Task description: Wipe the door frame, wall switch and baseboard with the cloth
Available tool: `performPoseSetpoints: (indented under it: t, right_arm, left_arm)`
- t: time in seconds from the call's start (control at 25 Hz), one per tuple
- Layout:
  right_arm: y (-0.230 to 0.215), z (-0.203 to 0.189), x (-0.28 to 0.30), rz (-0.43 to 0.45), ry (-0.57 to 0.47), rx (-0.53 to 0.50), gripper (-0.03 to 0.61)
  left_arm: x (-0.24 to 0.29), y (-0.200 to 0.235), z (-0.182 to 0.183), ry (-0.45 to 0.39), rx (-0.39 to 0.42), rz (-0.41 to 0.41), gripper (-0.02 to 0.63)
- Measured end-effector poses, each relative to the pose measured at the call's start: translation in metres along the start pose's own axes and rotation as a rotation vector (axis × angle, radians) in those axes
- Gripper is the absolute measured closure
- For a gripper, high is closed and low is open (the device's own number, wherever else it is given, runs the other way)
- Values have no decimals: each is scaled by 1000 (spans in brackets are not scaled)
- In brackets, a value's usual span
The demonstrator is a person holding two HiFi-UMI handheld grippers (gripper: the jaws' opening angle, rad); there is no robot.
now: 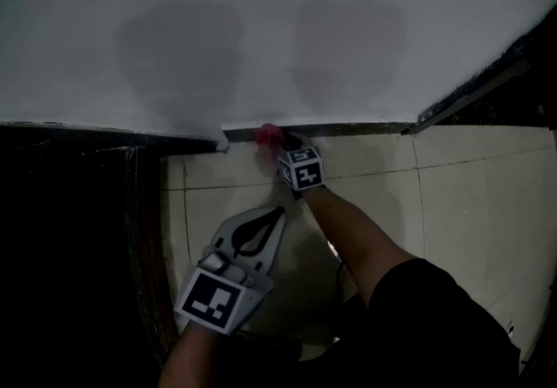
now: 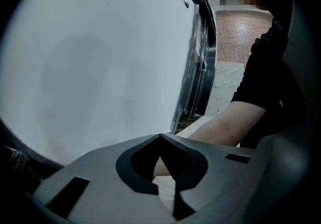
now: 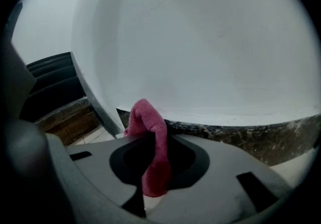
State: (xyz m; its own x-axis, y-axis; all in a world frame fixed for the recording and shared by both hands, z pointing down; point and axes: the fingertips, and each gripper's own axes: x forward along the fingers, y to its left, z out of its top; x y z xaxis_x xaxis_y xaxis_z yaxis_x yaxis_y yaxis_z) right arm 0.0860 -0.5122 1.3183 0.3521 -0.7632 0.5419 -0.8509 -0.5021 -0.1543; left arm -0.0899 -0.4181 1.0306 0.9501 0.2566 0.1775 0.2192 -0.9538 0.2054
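Right claw (image 3: pixel 150 138) pinched the pink cloth (image 3: pixel 145 115) at the baseboard (image 3: pixel 241 135). Left claw (image 2: pixel 160 137) pressed together, empty. Risk: narrow pinch, so wiping friction could drag the cloth free.

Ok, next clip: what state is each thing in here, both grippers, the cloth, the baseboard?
Right gripper: shut on the cloth, low at the foot of the wall.
Cloth: pink, folded over, pinched between the jaws, at the baseboard's end.
Baseboard: dark, speckled, cloth at its left end.
Left gripper: shut, empty, apart from the wall, over the floor.
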Motion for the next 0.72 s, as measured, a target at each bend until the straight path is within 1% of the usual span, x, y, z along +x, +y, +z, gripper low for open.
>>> performPoseSetpoints:
  t: [0.32,0.6,0.72]
  right_arm:
    - [-38,-3,-23,-40,10,5,515]
    - [-81,-8,-48,-108,26,14,515]
    - [-102,-10,-59,-137,33,19,515]
  left_arm:
    - [31,-16,-3,21,4,-49,614]
    - [52,-31,0,20,-14,-80,614]
    - [62,-40,-2,33,-3,-95,614]
